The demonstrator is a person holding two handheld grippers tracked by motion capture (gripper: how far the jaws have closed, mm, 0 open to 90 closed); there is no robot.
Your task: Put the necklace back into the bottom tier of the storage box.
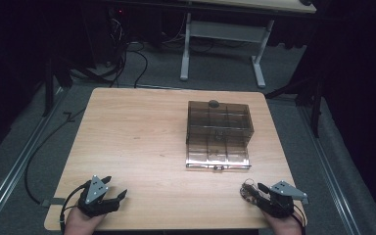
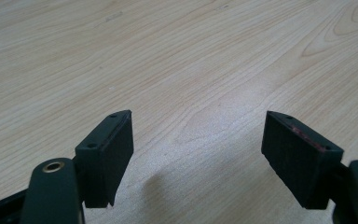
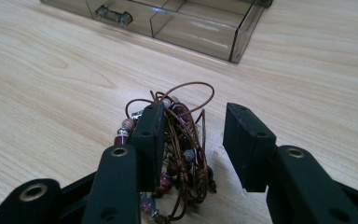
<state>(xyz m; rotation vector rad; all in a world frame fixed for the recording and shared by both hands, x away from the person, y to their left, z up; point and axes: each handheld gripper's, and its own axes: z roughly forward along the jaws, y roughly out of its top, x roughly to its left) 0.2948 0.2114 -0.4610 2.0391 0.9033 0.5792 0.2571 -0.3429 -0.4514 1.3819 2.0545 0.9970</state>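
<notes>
A: We note our right gripper (image 3: 193, 140) with jaws apart around the beaded cord bundle (image 3: 177, 154) on the table (image 1: 142, 142), one pad touching it, not clamped.
B: Our left gripper (image 2: 198, 158) gapes, released, over bare wood.

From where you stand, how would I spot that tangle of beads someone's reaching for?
Start at the smoky clear drawer box on the wooden table, then come toward the near right corner. There, between the open right gripper jaws, lies the beaded bracelet: brown cord loops strung with reddish and pale beads, the one tangled thing.

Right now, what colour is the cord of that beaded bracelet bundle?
Brown, strung with red, pink and silver beads; the beaded bracelet bundle shows best in the right gripper view.
</notes>
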